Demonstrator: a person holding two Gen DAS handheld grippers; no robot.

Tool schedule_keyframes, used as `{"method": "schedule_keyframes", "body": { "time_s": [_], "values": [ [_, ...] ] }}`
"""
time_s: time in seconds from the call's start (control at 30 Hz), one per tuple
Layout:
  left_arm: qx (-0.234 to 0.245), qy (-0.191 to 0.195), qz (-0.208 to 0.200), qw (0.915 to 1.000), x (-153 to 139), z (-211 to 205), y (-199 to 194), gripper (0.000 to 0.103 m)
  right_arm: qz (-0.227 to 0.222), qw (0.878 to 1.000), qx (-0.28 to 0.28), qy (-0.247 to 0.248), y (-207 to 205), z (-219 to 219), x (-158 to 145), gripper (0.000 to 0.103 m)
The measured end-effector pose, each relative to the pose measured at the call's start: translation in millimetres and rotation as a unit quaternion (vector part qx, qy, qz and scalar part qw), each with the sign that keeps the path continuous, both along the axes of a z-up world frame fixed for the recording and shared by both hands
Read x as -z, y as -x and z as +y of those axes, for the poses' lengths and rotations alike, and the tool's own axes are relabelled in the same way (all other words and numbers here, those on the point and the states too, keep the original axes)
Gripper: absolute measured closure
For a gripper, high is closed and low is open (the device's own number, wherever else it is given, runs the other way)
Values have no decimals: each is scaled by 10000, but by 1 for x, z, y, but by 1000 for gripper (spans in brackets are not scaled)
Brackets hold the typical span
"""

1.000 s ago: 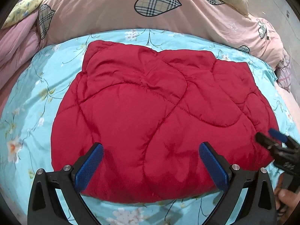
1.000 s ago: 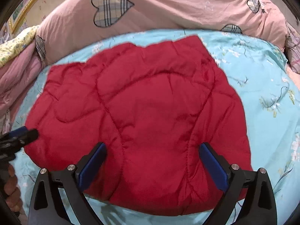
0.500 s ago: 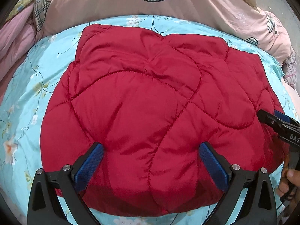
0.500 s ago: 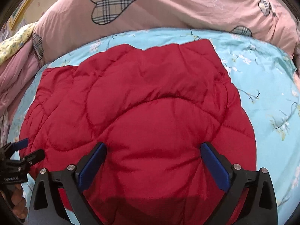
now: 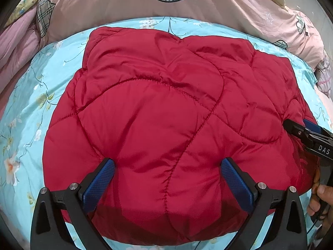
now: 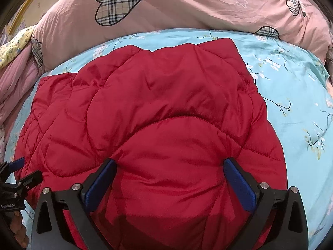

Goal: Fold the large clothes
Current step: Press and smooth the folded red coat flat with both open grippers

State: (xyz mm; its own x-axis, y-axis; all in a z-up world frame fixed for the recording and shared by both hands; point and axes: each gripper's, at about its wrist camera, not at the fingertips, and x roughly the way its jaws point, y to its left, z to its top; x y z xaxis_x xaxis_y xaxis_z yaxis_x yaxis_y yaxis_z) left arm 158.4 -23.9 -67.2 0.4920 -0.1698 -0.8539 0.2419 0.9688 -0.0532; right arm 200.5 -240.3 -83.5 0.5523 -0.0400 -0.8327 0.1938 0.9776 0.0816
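Observation:
A red quilted puffer jacket [image 5: 166, 125] lies folded into a compact block on a light-blue floral bedsheet [image 5: 31, 108]. My left gripper [image 5: 167, 179] is open, its blue pads pressed into the jacket's near edge, one on each side of a bulge of fabric. My right gripper [image 6: 169, 179] is open the same way on the jacket [image 6: 156, 114], further right along the near edge. The right gripper also shows in the left wrist view [image 5: 306, 133], at the jacket's right side. The left gripper shows in the right wrist view [image 6: 18, 177], at the jacket's left edge.
A pink duvet with plaid hearts [image 5: 166, 2] is heaped along the far side of the bed and also shows in the right wrist view [image 6: 187, 6]. Pink bedding [image 5: 16, 41] is bunched at the left. Bare blue sheet [image 6: 301, 104] lies right of the jacket.
Both grippers have moved forward and down onto the jacket's near edge. The jacket now fills more of both views, with fabric bulging between the open fingers.

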Motion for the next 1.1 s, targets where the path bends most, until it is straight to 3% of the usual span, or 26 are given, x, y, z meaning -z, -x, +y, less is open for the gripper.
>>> {"method": "schedule_keyframes", "body": {
  "time_s": [0.23,0.37,0.63,0.9,1.1],
  "values": [
    [-332,202,-228,9990,-24,21,-7,1,0,10000,-13,14,2,1,0,0],
    [-356,313,101,9988,-6,31,-25,0,7,10000,-23,8,1,0,-1,0],
    [-287,251,26,9993,-2,27,-23,0,-420,9991,17,-103,40,10,-31,3],
    [-314,274,-13,9991,2,31,-18,0,-50,10000,-62,-21,35,15,0,0],
    [-333,513,-110,9981,-20,31,-4,1,-1,10000,-23,23,26,17,5,0]
  ]
}}
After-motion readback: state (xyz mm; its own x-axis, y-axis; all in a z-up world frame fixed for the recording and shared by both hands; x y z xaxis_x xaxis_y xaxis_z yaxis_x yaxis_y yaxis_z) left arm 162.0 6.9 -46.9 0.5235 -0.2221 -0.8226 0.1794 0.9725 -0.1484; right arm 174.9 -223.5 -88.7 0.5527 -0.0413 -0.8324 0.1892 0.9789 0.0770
